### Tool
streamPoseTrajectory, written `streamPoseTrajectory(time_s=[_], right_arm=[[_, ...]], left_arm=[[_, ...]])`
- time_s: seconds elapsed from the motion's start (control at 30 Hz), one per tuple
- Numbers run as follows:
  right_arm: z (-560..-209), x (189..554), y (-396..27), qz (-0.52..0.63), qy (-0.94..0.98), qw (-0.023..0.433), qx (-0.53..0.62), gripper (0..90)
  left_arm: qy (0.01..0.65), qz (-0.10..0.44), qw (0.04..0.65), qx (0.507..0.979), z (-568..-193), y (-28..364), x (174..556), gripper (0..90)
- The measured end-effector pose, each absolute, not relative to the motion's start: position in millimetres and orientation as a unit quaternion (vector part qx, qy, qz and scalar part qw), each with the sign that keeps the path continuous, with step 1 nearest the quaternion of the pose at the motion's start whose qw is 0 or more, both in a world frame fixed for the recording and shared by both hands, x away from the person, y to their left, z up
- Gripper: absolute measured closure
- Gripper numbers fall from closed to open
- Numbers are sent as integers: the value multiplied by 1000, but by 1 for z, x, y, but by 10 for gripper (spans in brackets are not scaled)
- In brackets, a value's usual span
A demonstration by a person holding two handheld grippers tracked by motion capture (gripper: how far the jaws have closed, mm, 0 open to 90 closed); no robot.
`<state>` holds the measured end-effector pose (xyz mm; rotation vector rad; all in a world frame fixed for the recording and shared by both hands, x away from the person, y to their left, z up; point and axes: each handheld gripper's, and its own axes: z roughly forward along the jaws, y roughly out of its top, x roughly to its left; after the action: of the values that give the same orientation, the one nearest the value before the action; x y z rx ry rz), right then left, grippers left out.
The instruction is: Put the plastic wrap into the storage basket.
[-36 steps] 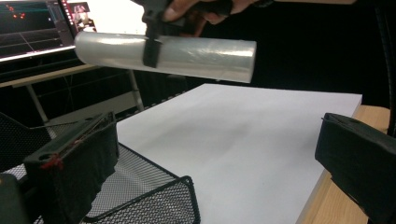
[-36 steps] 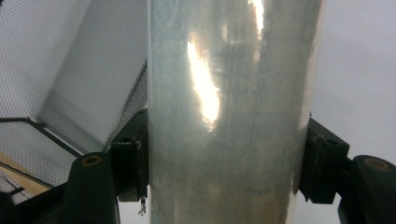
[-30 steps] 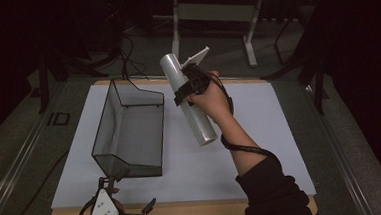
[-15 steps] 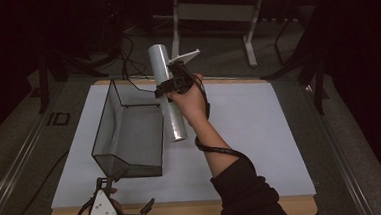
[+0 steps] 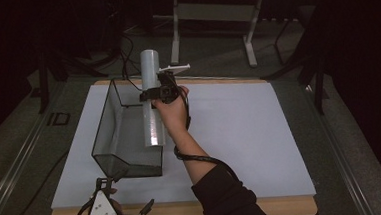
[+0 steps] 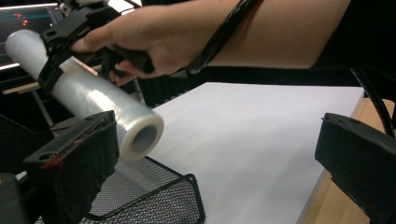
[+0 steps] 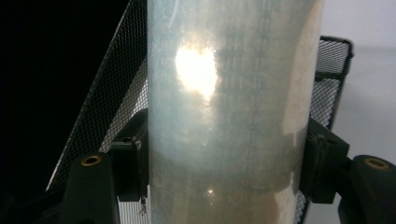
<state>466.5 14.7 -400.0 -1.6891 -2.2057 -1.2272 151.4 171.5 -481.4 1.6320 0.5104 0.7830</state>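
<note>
Here the right gripper point(image 5: 153, 92) is clamped on a roll point(image 5: 152, 105) of clear film, one jaw on each side of the tube, as the right gripper view shows with the roll point(image 7: 233, 112) standing between the two black pads. The right hand point(image 5: 171, 108) reaches forward over the white mat point(image 5: 240, 134), forearm stretched out from a dark sleeve point(image 5: 224, 195), wrist slightly bent, with a cable looped round the forearm. The roll is held off the mat, tilted, its far end above the jaws and its near end slanting down over the right wall of the mesh basket point(image 5: 110, 123), which lies just left of the fingers. From the left gripper view the roll point(image 6: 88, 93) points its hollow end toward the camera, above the basket's rim point(image 6: 159, 196). The left gripper point(image 5: 127, 206) sits low at the near edge of the table, its jaws spread wide and holding nothing, the basket's near corner just ahead of them.
</note>
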Motion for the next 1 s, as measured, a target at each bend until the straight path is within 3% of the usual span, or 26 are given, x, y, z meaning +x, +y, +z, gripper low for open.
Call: streamPoseTrajectory(time_s=[1.0], right_arm=[[-477,435,37,-357,-719,56,-593,321]], left_arm=[[212,335,585,708,-483,168,151,1]])
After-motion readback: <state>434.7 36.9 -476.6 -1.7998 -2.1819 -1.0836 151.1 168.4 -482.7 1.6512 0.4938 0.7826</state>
